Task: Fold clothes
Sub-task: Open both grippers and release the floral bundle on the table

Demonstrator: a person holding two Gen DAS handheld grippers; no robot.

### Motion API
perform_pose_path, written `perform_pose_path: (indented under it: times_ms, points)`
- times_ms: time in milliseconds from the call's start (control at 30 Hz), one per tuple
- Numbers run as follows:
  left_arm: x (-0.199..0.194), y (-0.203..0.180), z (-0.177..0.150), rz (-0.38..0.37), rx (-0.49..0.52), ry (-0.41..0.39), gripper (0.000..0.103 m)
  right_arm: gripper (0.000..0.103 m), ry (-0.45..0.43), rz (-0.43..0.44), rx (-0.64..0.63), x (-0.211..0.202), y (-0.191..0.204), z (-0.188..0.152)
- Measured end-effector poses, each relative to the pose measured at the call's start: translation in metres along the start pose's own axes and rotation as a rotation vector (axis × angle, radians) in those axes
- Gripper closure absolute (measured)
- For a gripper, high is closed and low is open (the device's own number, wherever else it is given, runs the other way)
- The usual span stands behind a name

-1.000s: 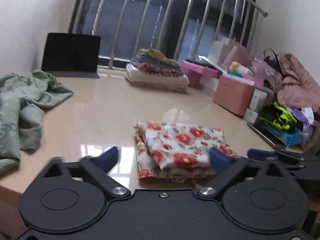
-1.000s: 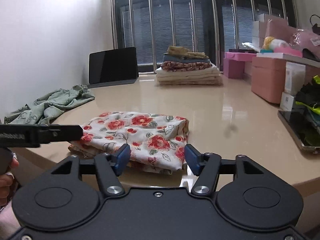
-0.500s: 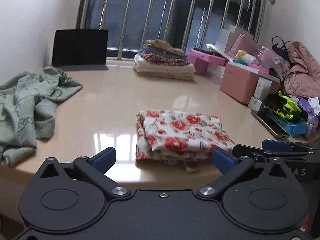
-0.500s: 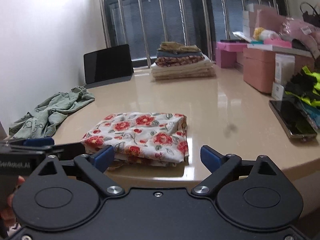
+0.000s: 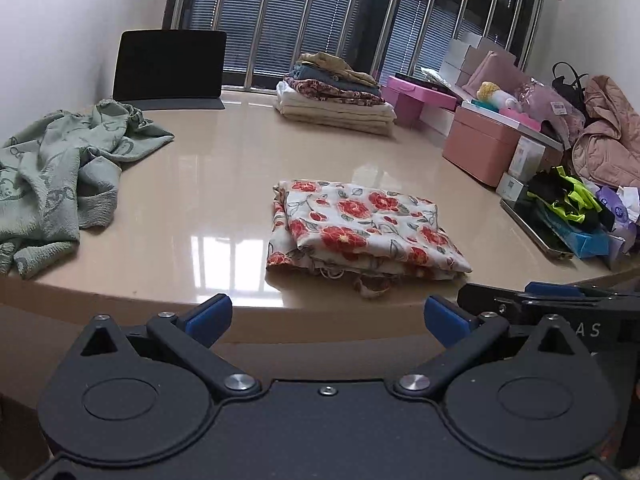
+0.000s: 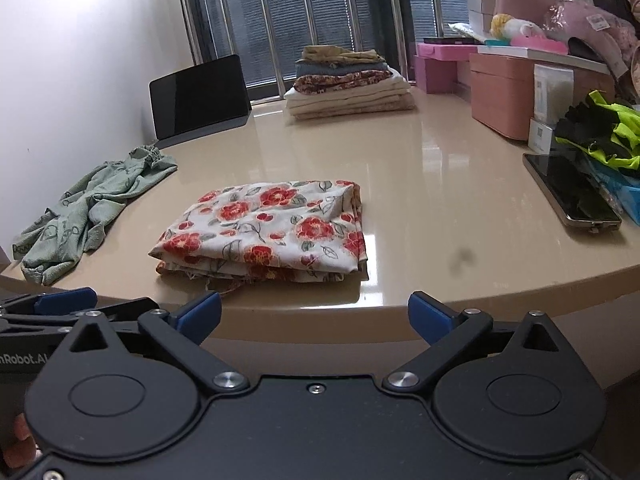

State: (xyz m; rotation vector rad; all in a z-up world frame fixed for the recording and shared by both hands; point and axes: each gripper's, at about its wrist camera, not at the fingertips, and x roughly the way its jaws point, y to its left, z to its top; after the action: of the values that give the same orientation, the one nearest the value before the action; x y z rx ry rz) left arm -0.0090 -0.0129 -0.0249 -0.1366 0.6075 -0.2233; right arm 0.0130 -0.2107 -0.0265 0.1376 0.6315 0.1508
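A folded floral cloth [image 5: 360, 232] [image 6: 272, 232], white with red flowers, lies near the front edge of the beige table [image 5: 220, 152] [image 6: 440, 184]. My left gripper [image 5: 326, 314] stands open below that edge, short of the cloth, with nothing between its blue pads. My right gripper [image 6: 314, 313] is beside it, also off the table; its jaws are opening and hold nothing. Each gripper shows at the edge of the other's view. A crumpled green garment [image 5: 60, 168] [image 6: 92, 204] lies at the left.
A stack of folded clothes [image 5: 336, 96] [image 6: 348, 84] sits at the back by the window bars. A dark tablet [image 5: 170, 66] leans on the wall. A phone [image 6: 570, 190], pink boxes [image 5: 484, 148] and bright clutter crowd the right side.
Both grippers drew back from the floral cloth to below the table's front edge. The right gripper's jaws spread from narrow to wide. The cloth stayed where it lay.
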Motion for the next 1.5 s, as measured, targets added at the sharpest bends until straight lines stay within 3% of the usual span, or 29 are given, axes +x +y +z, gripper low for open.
perform_pose_path:
  times_ms: [1500]
  points:
    - [0.025, 0.03, 0.026, 0.047, -0.036, 0.048, 0.0, 0.002, 0.083, -0.011, 0.026, 0.026, -0.022, 0.024]
